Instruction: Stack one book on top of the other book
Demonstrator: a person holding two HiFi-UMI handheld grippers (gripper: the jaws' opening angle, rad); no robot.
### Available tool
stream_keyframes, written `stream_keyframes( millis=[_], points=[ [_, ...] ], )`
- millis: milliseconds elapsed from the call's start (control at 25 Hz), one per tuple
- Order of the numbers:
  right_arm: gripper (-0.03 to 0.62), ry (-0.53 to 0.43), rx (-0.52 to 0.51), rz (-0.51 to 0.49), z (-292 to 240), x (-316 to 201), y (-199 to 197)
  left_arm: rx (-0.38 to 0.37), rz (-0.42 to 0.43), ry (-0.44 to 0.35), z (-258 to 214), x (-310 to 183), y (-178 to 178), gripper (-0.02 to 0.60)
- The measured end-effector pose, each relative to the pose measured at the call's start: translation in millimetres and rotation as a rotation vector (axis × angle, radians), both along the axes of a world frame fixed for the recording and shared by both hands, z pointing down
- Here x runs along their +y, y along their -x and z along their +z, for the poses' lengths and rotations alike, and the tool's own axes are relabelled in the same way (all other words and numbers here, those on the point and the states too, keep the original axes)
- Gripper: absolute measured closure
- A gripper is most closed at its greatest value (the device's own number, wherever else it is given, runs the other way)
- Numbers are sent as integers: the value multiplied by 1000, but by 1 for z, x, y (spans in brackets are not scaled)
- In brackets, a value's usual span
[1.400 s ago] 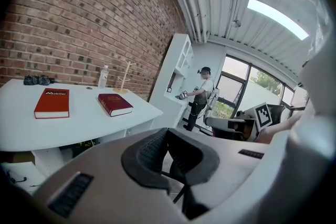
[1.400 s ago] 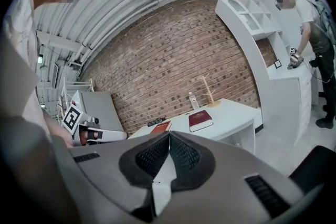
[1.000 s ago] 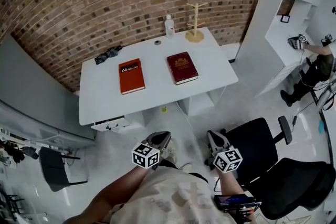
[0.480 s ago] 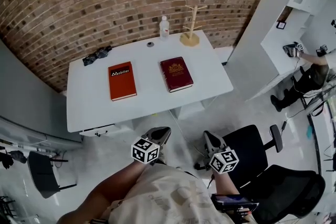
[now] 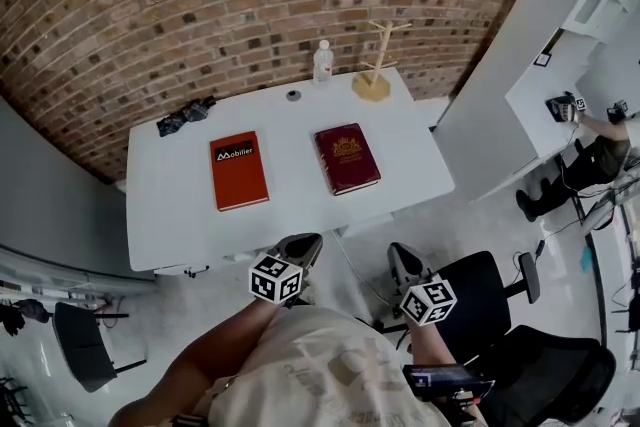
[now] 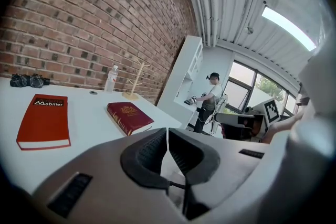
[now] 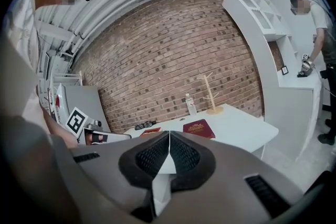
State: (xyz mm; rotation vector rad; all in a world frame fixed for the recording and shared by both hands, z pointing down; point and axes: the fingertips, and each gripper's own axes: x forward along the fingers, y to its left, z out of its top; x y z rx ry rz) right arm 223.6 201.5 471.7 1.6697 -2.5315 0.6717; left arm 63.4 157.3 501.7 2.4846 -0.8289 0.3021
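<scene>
Two books lie flat and apart on the white table (image 5: 180, 225): an orange-red book (image 5: 239, 171) on the left and a dark red book (image 5: 346, 158) on the right. Both show in the left gripper view, the orange-red book (image 6: 44, 120) and the dark red book (image 6: 129, 116), and the dark red book (image 7: 199, 128) shows again in the right gripper view. My left gripper (image 5: 306, 245) is shut and empty, just short of the table's near edge. My right gripper (image 5: 400, 258) is shut and empty too, further right, over the floor.
At the table's far side stand a clear bottle (image 5: 322, 61), a wooden peg stand (image 5: 373, 75), a small dark cap (image 5: 293, 95) and a dark bundle (image 5: 186, 116). A black office chair (image 5: 500, 305) sits right of me. Another person (image 5: 600, 140) stands at a white counter at the right.
Both grippers have come closer to the table's near edge, still shut. The books have not moved on the table.
</scene>
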Motion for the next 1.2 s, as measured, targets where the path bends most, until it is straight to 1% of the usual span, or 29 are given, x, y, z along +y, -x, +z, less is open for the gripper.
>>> stream_keyframes(
  millis=[200,440,720,1000,1200],
  points=[
    [572,0,20,-8,-2,-25,15,22,-13,2,1,-24,14,561],
    [572,-8,53,-46,-7,-53,41,37,-31,5,2,-48,31,561],
    [572,18,70,-88,0,-73,54,45,-88,36,13,-62,50,561],
    [572,42,61,-137,18,-94,55,37,-115,52,25,-72,47,561],
    [572,49,41,-196,27,-126,55,17,-170,68,28,-95,49,561]
  ],
)
